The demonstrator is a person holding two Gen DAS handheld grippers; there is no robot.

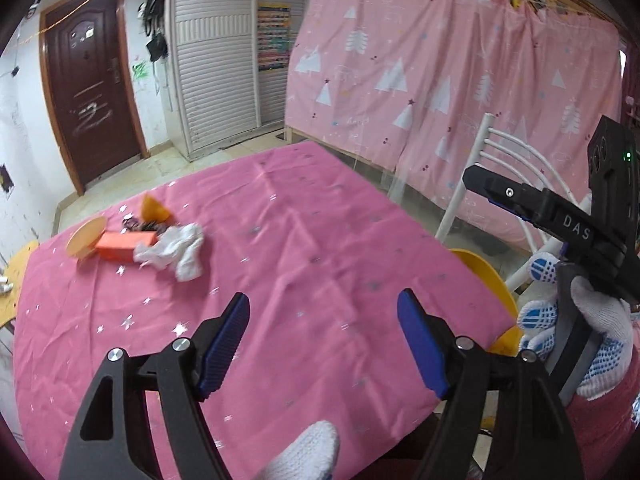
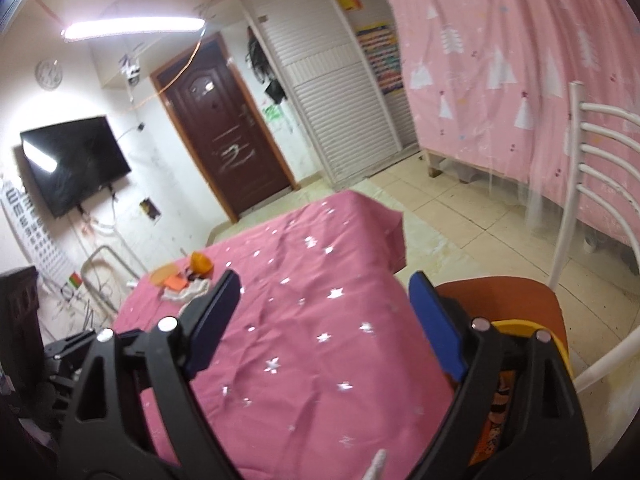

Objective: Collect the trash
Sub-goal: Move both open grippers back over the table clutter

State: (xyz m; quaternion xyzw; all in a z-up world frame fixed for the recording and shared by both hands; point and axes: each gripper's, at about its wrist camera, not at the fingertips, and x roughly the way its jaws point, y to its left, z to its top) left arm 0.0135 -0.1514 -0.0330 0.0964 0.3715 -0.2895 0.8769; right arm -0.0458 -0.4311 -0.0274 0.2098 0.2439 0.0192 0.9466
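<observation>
Both the left gripper (image 1: 323, 332) and right gripper (image 2: 324, 312) are wide open, nothing in them. The trash pile (image 1: 160, 240) (crumpled white tissue, orange box, peel) sits far left on the pink tablecloth (image 1: 320, 220). I'd reach across, grab the tissue mid-bunch first.

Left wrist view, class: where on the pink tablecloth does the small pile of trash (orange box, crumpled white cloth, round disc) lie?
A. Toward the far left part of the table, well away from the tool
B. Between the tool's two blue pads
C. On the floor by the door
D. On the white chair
A: the orange box, white cloth and disc sit far left on the tablecloth, apart from the open left tool.
</observation>
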